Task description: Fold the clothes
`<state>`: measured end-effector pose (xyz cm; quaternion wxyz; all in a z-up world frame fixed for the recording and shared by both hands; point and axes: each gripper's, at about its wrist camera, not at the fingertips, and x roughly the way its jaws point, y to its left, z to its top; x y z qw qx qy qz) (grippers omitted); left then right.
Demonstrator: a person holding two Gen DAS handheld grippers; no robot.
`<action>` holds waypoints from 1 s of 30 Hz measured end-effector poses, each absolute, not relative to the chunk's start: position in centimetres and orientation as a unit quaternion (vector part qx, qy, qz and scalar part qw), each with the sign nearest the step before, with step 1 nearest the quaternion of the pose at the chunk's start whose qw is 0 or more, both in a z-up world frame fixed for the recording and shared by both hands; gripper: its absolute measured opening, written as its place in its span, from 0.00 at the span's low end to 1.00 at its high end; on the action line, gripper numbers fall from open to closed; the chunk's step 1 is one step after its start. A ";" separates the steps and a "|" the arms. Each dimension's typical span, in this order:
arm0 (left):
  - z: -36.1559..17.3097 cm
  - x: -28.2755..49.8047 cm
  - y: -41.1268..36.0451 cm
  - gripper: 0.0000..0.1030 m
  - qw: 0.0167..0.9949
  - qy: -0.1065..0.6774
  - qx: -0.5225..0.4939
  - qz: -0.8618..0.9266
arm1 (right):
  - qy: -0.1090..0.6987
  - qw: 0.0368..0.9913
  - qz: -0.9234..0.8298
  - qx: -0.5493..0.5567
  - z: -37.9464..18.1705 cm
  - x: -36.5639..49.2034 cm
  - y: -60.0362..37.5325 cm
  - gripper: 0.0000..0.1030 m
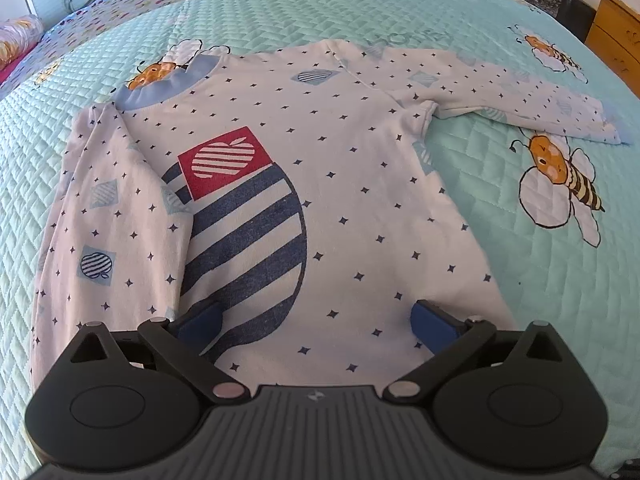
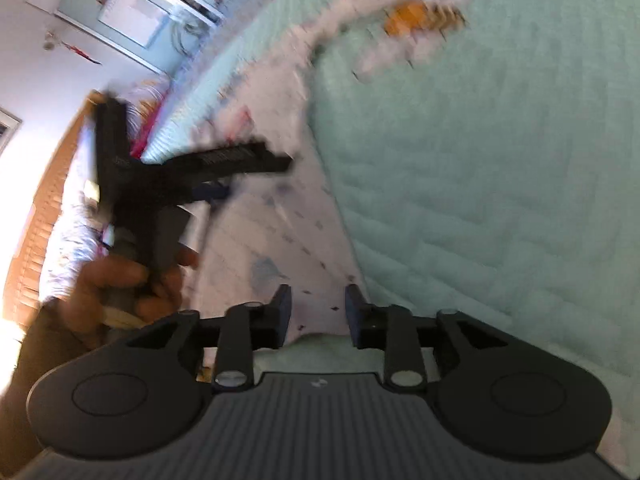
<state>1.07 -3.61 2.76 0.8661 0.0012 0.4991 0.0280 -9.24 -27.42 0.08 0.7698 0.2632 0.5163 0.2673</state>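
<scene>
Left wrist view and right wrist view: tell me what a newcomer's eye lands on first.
The white star-dotted long-sleeved shirt lies flat on the mint quilted bedspread with cartoon bees, its red apple patch over a navy striped apple at centre. One sleeve is folded in, the other stretched out. In the blurred right wrist view, a hand grips the left gripper above the shirt.

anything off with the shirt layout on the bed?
Uneven sleeves: on the white star-dotted long-sleeve shirt, the sleeve on the image left is folded down along the body, while the other sleeve lies stretched out over the mint quilted bedspread. No damage visible. Right wrist view is too blurred for detail.
</scene>
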 end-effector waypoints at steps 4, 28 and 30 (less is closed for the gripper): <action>2.8 1.1 -3.6 1.00 0.865 0.500 0.001 0.028 | 0.506 0.779 0.264 0.261 1.5 -9.4 -27.5 0.22; 4.8 -1.8 -2.3 0.96 0.858 0.512 -0.032 0.029 | 0.461 0.769 0.226 0.381 0.0 -5.7 -33.9 0.46; 4.4 -1.9 -2.4 0.96 0.855 0.517 -0.028 0.029 | 0.451 0.763 0.212 0.410 -0.5 -4.9 -34.9 0.46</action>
